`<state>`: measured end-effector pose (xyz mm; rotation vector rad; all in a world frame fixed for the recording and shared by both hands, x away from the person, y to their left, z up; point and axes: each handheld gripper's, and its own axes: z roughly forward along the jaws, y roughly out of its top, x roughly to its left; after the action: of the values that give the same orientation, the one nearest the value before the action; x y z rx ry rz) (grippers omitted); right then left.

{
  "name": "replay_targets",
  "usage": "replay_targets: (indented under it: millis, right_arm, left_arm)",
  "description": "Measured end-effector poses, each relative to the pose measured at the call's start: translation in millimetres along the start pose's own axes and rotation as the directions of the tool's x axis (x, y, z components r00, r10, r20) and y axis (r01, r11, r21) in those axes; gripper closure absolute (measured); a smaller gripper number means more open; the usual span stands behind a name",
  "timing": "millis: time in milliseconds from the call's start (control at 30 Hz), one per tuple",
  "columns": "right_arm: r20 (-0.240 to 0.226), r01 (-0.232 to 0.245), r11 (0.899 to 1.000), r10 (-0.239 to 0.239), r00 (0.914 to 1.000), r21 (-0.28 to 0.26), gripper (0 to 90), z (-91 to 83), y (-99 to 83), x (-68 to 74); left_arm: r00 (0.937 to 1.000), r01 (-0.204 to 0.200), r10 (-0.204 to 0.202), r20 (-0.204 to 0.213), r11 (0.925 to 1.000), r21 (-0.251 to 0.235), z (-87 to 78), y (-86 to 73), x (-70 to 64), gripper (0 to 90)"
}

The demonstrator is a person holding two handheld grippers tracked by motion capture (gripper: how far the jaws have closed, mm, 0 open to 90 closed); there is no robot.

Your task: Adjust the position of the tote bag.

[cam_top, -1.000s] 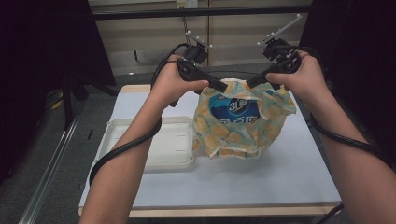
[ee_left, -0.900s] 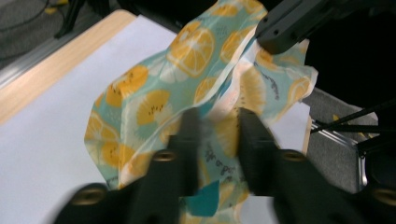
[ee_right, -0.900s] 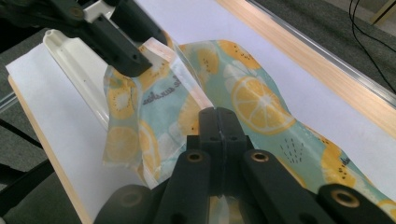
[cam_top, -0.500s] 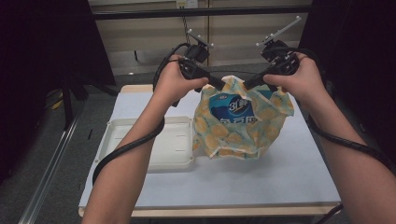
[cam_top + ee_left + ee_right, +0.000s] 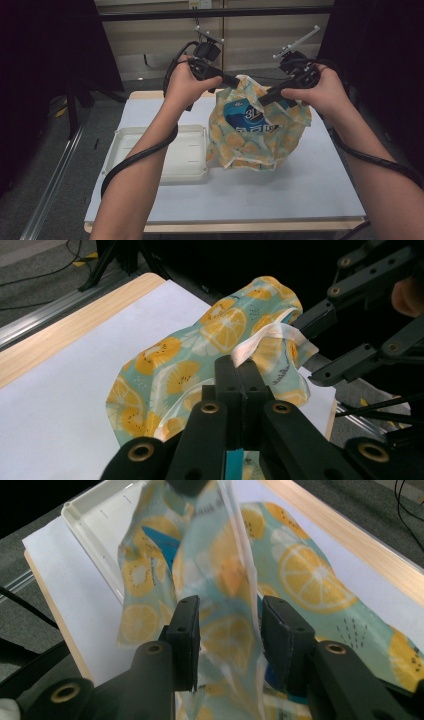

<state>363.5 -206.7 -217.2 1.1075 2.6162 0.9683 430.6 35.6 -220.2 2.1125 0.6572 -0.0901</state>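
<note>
Fingers of my left gripper (image 5: 239,385) are pressed flat together on the pale rim of the citrus-print bag (image 5: 257,130), pinching one side of its mouth. On my right gripper (image 5: 231,630) the fingers stand apart with a fold of the bag's film between them, so they straddle the material and do not clamp it.

The bag hangs between my two hands above the surface (image 5: 300,185), its bottom sagging down to just touch or nearly touch the white sheet. It is thin plastic film, soft and limp, printed with orange and lemon slices on pale teal, and it crumples wherever it is not pulled taut. The rim is a whitish reinforced strip, and I judge it the best place to hold, since the film below it looks slick and likely to slide out of a light pinch.

Through the open mouth I see a blue-and-white package (image 5: 247,117); it gives the bag some weight, but I judge the load light. A shallow white plastic tray (image 5: 195,170) with a raised lip lies just beside the bag on my left. The surface has a wooden edge (image 5: 350,535) under the sheet.
</note>
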Motion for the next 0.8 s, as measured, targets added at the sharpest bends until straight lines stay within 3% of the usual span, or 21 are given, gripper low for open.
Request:
replay_targets:
  millis: [267,600,800]
  right_arm:
    - [0.023,0.004,0.999,-0.006,0.9997,0.049,88.8,5.6,-8.0,-5.1]
    - [0.012,0.009,0.998,-0.01,0.9999,0.065,90.0,-3.1,-7.2,-8.7]
    - [0.059,0.002,0.999,-0.005,0.9982,0.041,90.0,-14.1,-3.8,-14.7]
  left_arm:
    - [0.9998,0.018,-0.018,0.002,0.9996,-0.023,-0.4,0.5,2.4,90.0]
    - [0.9996,0.028,-0.028,0.003,0.9992,-0.027,4.3,-0.5,7.5,90.0]
    - [0.9991,0.043,-0.042,0.003,0.999,-0.017,10.1,-3.2,10.6,90.0]
